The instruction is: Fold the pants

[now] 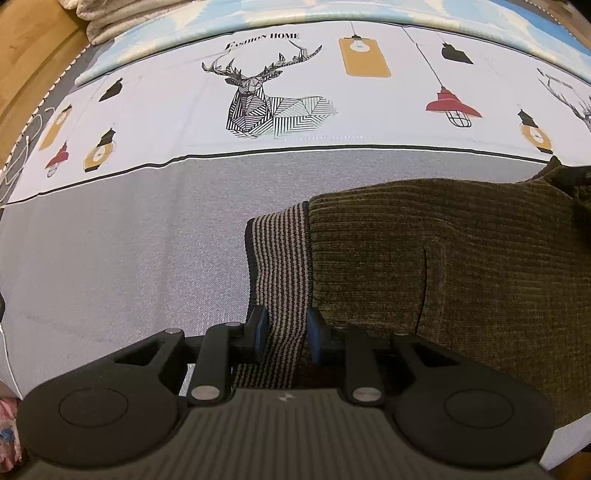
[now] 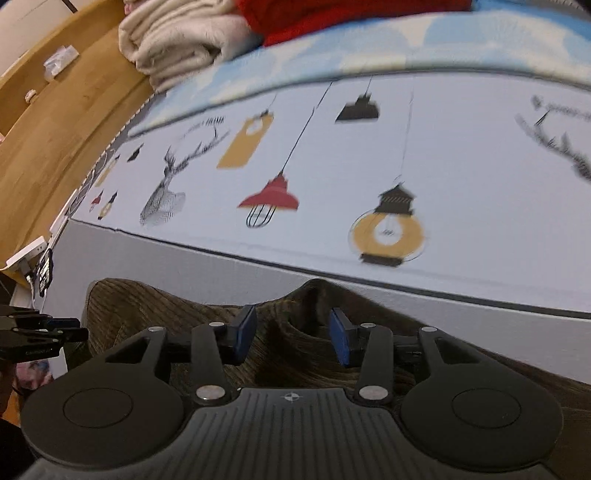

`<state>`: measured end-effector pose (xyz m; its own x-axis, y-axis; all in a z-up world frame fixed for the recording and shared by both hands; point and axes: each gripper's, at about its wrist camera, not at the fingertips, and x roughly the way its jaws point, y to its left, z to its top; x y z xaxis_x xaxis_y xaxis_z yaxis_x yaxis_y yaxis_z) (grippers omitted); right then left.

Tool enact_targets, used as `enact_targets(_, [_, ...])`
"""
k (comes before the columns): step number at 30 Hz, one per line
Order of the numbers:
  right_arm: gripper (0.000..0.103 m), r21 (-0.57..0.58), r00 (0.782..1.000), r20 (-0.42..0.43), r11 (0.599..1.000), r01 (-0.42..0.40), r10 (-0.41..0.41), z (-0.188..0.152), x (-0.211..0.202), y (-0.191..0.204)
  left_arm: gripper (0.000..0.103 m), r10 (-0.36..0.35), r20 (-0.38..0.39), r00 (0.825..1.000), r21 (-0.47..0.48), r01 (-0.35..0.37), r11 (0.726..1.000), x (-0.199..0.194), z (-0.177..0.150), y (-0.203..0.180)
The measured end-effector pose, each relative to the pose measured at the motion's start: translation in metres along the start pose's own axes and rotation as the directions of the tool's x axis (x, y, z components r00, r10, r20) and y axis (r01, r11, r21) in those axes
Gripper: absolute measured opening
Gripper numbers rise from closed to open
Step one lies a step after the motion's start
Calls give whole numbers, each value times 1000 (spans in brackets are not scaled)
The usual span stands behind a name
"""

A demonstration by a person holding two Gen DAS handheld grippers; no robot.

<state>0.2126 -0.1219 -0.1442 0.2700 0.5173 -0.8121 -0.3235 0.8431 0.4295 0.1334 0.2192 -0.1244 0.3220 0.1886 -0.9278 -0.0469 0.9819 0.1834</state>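
Note:
Olive-brown corduroy pants [image 1: 443,277] lie on the grey band of a bed sheet [image 1: 110,240], their striped black-and-tan waistband [image 1: 280,266] at the left end. My left gripper [image 1: 286,336] is shut on that waistband, which fills the gap between the blue pads. In the right wrist view the same pants [image 2: 155,306] spread under my right gripper [image 2: 291,334]. It stands open, with a raised fold of the cloth between the pads and a gap on each side. The left gripper [image 2: 62,326] shows at the left edge of that view.
The sheet's white part [image 1: 388,110] carries deer and lantern prints. Beyond it lie a folded beige blanket [image 2: 177,40] and a red cloth [image 2: 332,14]. A wooden surface [image 2: 55,122] runs along the left side, with a white plug block [image 2: 27,254] by the bed edge.

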Motion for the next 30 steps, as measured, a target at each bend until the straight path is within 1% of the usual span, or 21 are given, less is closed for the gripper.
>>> enact_targets(1, [15,-23,1000,-8,1000,8,-8,2,5,3,26,-1,0,1000,0,1,1000,0,0,0])
enact_targets(2, [11,-42,1000,10,999,8,-8,5,6,6,26,-4,-1,1000,1,4,1000,0,0,1])
enact_targets(5, [9,-93,994,102,995,-22,31,18,-3,17,26,-10,-2,1000,-3,10,1000,-1,0,3])
enact_targets(7, [9,-129,992,128,992,-5,22,23,-5,20,28,-16,-4,1000,-9,16,1000,0,-1,6])
enact_targets(8, [9,-125,992,128,992,19,-2,23,-2,16,29,-21,-5,1000,-16,21,1000,0,0,7])
enact_targets(9, [9,-116,989,133,991,72,-57,23,2,13,30,-25,-6,1000,-25,25,999,-1,-1,9])
enact_targets(10, [7,-102,970,169,976,193,-174,22,2,10,30,-29,-7,1000,-33,29,999,-2,-1,10])
enact_targets(11, [8,-87,939,200,949,303,-281,22,1,7,31,-29,-8,1000,-38,29,999,-3,-1,10])
enact_targets(12, [8,-45,909,218,927,373,-355,24,-3,0,31,-27,-7,1000,-41,26,999,-5,0,10])
enact_targets(13, [8,32,902,223,928,371,-368,27,-13,-12,31,-24,2,1000,-50,24,998,-8,0,11])
enact_targets(15, [8,132,909,258,944,302,-327,29,-39,-29,31,-20,50,999,-73,23,997,-18,2,12])
enact_targets(17, [11,99,917,297,963,250,-268,27,-62,-30,31,-28,159,987,-82,41,996,-36,5,13])
enact_targets(18, [11,70,924,303,973,222,-232,24,-69,-28,31,-48,214,976,-89,69,994,-45,6,13])
enact_targets(19, [11,27,937,301,983,179,-179,19,-79,-26,31,-87,271,959,-99,118,988,-54,7,15])
enact_targets(20, [11,-4,946,294,989,147,-139,14,-85,-25,31,-122,303,945,-105,161,981,-60,8,15])
enact_targets(21, [11,-49,958,273,994,99,-82,6,-91,-23,31,-152,317,936,-103,193,976,-63,9,13])
enact_targets(22, [12,-86,968,247,994,63,-40,-2,-95,-21,31,-168,315,934,-97,208,973,-64,9,9])
enact_targets(24, [12,-185,985,174,982,21,11,-20,-93,-13,31,-153,291,944,-79,184,980,-61,10,-1])
enact_targets(27, [12,-290,998,62,957,13,5,-39,-74,-3,31,-150,260,954,-52,169,984,-58,9,-15])
enact_targets(29, [12,-337,999,19,940,51,-47,-48,-56,-1,31,-152,254,955,-30,165,986,-57,5,-21])
enact_targets(30, [11,-342,993,9,933,111,-115,-52,-45,-4,31,-151,255,955,-20,162,987,-58,5,-26])
